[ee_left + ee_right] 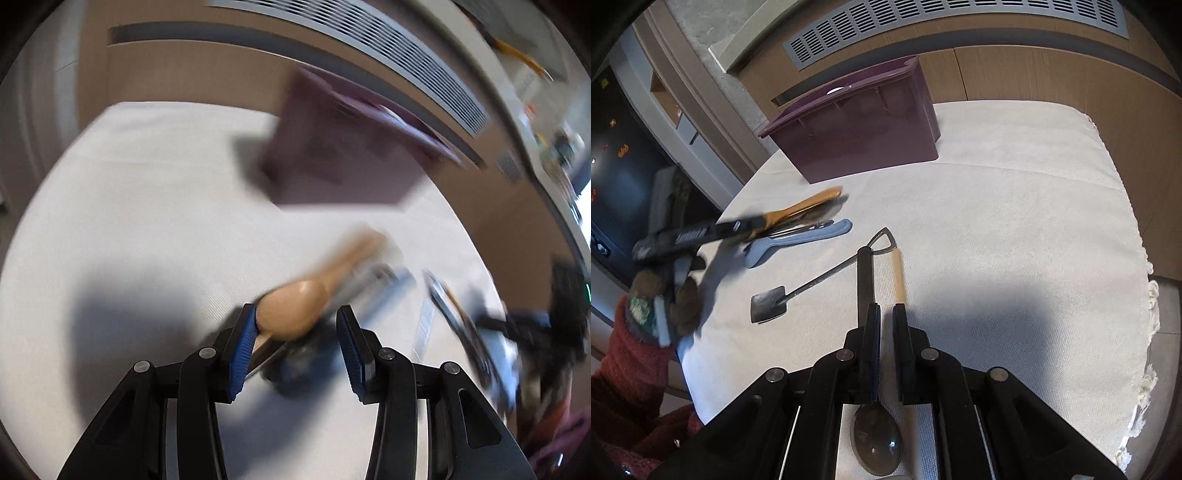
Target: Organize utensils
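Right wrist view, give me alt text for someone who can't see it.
The right tongs, nearly shut, sit over a dark-handled spoon on a white cloth. Ahead lie a metal spatula, a blue-grey utensil and a purple bin; the left tongs reach in from the left, blurred.

1. Left gripper [297, 334] is showing black angular linkage arms, with a round silver pivot pin sitting at each joint, four in view.
2. Its fingers [243, 347] are wearing ribbed blue pads on the inner faces.
3. Right gripper [885, 325] is showing the same build: matte black links, four silver pins, triangular cut-outs in the outer arms.
4. Its pads are reading dark, with only a thin blue edge showing on the one at picture left.
5. Seen from the right wrist camera, the left gripper's body is carrying a pale printed label, blurred and unreadable.
6. The person is wearing a red knitted sleeve [624, 391] and a brown fuzzy glove [683, 299] with a green patterned cuff.
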